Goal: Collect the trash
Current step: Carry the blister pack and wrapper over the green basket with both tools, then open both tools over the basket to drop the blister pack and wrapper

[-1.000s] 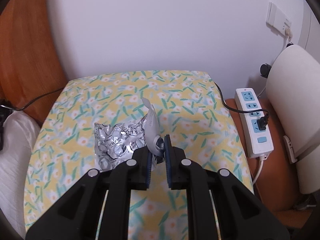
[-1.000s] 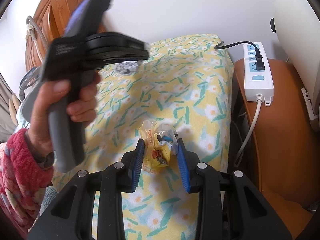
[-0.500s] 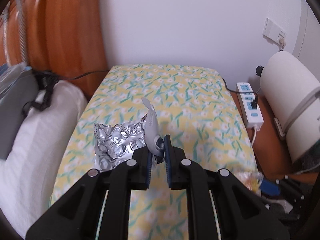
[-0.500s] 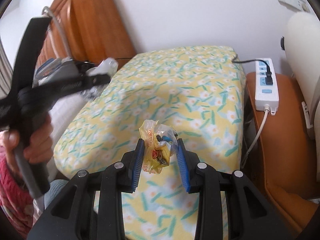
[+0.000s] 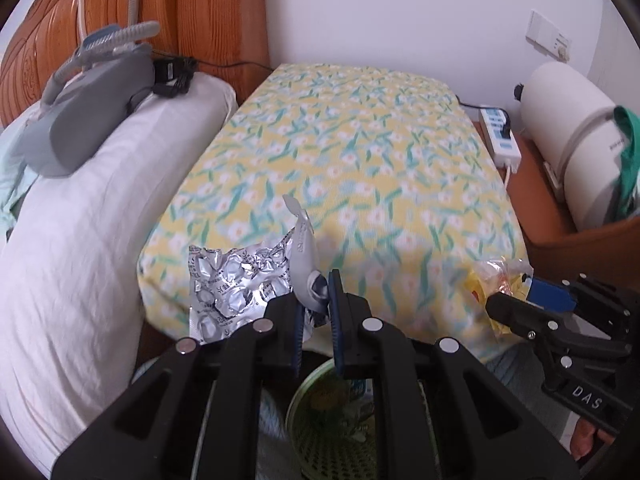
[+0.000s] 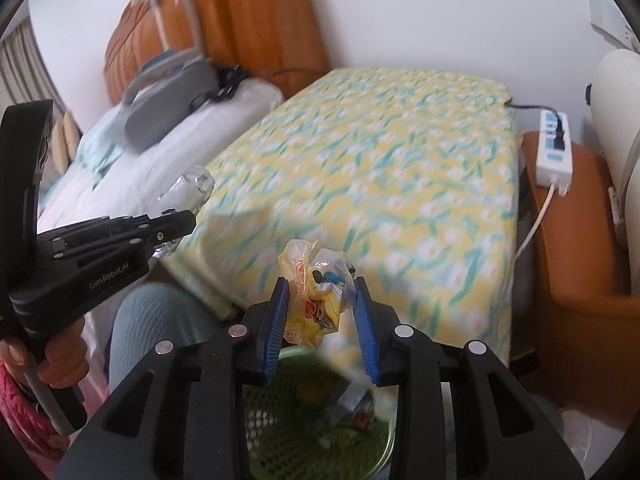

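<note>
My left gripper [image 5: 317,308] is shut on a crumpled silver foil blister pack [image 5: 236,280], holding it in the air just off the near end of the yellow floral table [image 5: 340,152]. My right gripper [image 6: 320,312] is shut on a crumpled yellow plastic wrapper [image 6: 318,288]; the wrapper also shows in the left wrist view [image 5: 496,280]. A green mesh trash basket [image 6: 320,432] with some trash inside sits below both grippers; it also shows in the left wrist view [image 5: 332,420].
A white pillow [image 5: 80,216] with a grey device [image 5: 92,108] lies at the left by the wooden headboard [image 5: 160,4]. A white power strip [image 5: 500,134] sits on a brown stand at the right, beside a white cylindrical appliance [image 5: 576,136].
Both grippers have pulled back from the table with their trash and now hang over the green basket. The pillow, device and headboard have come into view.
</note>
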Available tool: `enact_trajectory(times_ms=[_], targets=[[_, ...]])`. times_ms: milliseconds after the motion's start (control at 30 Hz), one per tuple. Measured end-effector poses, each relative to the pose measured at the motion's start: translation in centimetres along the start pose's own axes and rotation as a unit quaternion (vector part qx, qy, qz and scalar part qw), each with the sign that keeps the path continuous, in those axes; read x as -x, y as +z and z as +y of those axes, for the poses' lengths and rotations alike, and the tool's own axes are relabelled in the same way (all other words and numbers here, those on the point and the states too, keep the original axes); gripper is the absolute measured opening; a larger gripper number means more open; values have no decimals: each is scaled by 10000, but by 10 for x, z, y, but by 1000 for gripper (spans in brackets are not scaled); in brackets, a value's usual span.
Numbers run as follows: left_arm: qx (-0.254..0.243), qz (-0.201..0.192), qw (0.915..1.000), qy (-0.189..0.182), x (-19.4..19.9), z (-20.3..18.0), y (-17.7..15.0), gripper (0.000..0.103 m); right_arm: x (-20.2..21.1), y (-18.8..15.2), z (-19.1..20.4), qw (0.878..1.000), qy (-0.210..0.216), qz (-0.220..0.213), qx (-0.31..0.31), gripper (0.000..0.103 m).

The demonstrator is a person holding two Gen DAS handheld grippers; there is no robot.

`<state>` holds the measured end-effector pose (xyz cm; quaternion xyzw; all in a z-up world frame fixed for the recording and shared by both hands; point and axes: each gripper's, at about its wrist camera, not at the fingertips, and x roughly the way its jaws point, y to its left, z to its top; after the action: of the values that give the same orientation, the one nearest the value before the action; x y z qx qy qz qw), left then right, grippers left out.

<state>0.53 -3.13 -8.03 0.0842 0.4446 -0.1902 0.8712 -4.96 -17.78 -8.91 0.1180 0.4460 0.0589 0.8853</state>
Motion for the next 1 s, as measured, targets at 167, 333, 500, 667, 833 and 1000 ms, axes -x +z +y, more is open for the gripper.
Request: enact_trajectory(times_ms=[167, 333, 500, 667, 833, 1000], targets=[[-33, 269, 9995, -154, 2, 3, -37, 12, -2, -31, 17, 9990, 148, 409, 109, 34], [-128, 510, 9981, -315, -3, 2, -71, 12, -6, -55, 30, 9974, 165, 668, 195, 34], [-217, 1018, 9928, -587, -23, -8, -104, 12, -7, -66, 30, 9977, 127, 657, 138, 34], [-234, 1693, 9815, -866, -57, -21, -128, 12, -7, -65, 22, 9981, 14, 613, 104, 34], [-297, 2059, 9736, -939, -75, -32, -137, 12, -8, -63, 11, 9980, -25, 630, 29, 34], [-382, 2123, 9712, -1011, -75, -37, -139, 17, -11, -63, 5, 9977, -25, 677, -30, 34]])
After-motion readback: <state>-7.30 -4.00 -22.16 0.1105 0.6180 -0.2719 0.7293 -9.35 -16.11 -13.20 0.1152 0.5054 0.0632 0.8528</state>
